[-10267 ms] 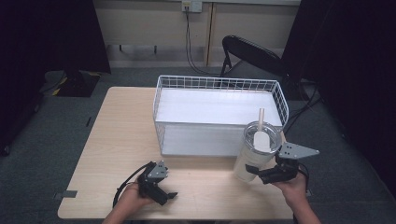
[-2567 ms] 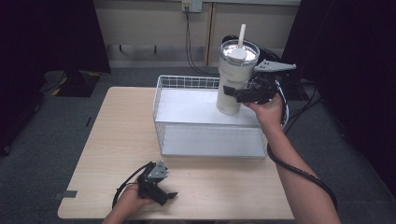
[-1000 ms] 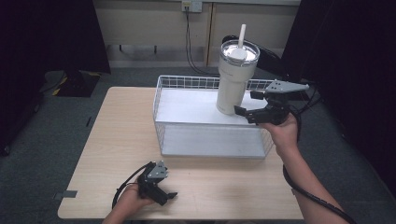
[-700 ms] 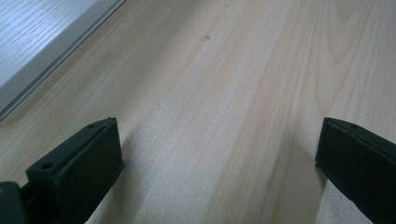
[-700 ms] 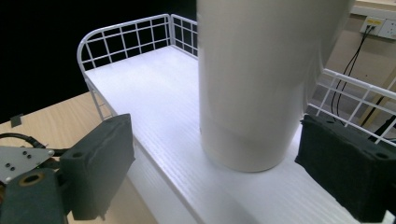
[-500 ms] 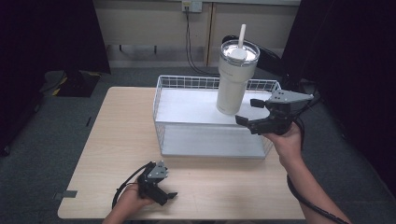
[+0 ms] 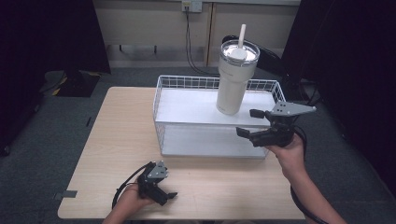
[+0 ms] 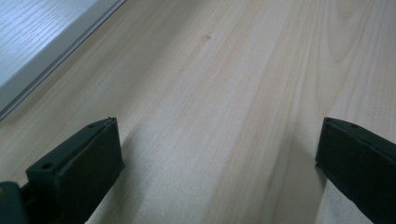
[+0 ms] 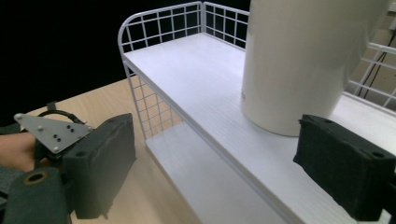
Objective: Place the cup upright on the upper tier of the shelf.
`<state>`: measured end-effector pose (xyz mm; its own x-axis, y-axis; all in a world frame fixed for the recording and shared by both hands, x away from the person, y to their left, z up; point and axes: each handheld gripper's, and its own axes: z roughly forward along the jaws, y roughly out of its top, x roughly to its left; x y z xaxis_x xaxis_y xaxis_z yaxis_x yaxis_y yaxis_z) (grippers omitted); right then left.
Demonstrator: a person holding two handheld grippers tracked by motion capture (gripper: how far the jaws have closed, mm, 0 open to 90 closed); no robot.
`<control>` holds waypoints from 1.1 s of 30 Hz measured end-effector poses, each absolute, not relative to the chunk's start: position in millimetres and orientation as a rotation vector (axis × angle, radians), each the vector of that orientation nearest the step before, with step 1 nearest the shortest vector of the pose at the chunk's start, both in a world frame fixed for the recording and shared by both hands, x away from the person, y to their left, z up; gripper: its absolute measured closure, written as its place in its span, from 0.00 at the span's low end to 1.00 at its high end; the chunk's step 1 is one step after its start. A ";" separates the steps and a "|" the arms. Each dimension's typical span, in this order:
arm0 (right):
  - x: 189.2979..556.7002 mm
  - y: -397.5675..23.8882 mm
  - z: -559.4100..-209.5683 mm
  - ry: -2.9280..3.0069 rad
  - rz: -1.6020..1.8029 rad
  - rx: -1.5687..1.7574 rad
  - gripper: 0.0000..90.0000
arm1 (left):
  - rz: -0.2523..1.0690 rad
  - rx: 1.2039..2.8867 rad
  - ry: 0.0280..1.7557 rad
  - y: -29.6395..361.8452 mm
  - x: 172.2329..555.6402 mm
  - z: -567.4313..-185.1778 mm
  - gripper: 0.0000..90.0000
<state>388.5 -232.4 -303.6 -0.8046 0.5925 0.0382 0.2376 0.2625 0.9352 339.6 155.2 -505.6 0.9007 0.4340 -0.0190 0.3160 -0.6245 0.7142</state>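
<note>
My right hand-held gripper (image 7: 252,122) hangs released, jaws spread, just in front of the tumbler (image 7: 235,77) and apart from it. I judge the placing done: the tumbler stands upright on the top shelf of the wire rack (image 7: 164,100), so only pulling away is left. It is smooth, cream, tapered, with a clear lid and straw. My left hand-held gripper (image 7: 164,193) rests unclenched on the pale wood-grain counter (image 7: 116,135), nearer me than the tumbler.
</note>
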 end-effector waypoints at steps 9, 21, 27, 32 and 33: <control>379.1 -231.8 -310.8 2.243 1.558 0.748 0.13 | 0.198 2.294 0.533 155.2 339.7 -505.5 0.00; 364.3 -233.6 -326.9 2.259 1.576 0.762 0.13 | 0.201 2.294 0.535 155.3 339.5 -505.6 0.00; 356.2 -234.1 -342.8 2.277 1.575 0.763 0.13 | 0.201 2.293 0.537 155.3 339.3 -505.6 0.00; 352.4 -235.1 -355.9 2.297 1.569 0.770 0.13 | 0.201 2.294 0.537 155.3 339.3 -505.5 0.00; 351.9 -235.5 -358.8 2.300 1.573 0.770 0.13 | 0.203 2.297 0.534 155.4 339.5 -505.4 0.00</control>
<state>351.9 -235.5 -358.8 -0.8290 0.5522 0.0880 0.2822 0.2773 0.9184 339.5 155.4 -505.4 0.9003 0.4350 -0.0150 0.3153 -0.6278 0.7117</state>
